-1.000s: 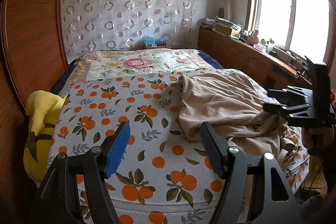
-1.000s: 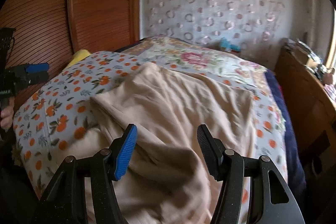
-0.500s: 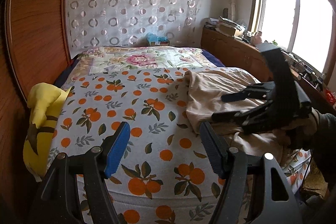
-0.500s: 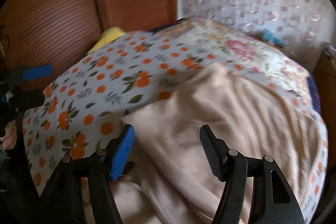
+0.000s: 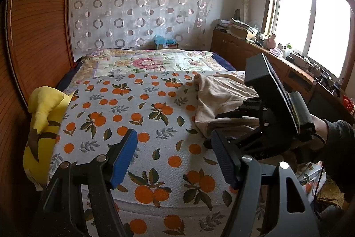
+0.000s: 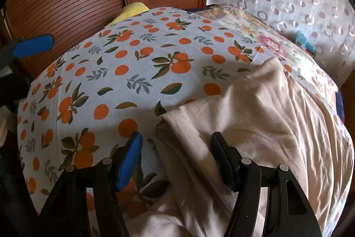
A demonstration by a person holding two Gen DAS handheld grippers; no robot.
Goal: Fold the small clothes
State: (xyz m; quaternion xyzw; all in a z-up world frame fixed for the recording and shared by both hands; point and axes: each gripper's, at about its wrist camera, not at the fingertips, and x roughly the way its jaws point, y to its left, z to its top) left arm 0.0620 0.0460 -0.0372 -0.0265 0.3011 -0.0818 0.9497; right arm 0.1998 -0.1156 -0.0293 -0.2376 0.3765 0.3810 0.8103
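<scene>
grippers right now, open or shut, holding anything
Left gripper: open, empty, over the bedspread.
Right gripper: open, cloth edge between the fingers, not pinched.

Right gripper (image 6: 175, 159) swung down over beige garment's (image 6: 255, 126) edge, fingers (image 6: 129, 158) just widened

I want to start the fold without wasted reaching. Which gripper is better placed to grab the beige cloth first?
The right gripper: its open jaws already straddle the edge of the beige cloth. The left gripper hangs open over bare bedspread, off to the cloth's side.
</scene>
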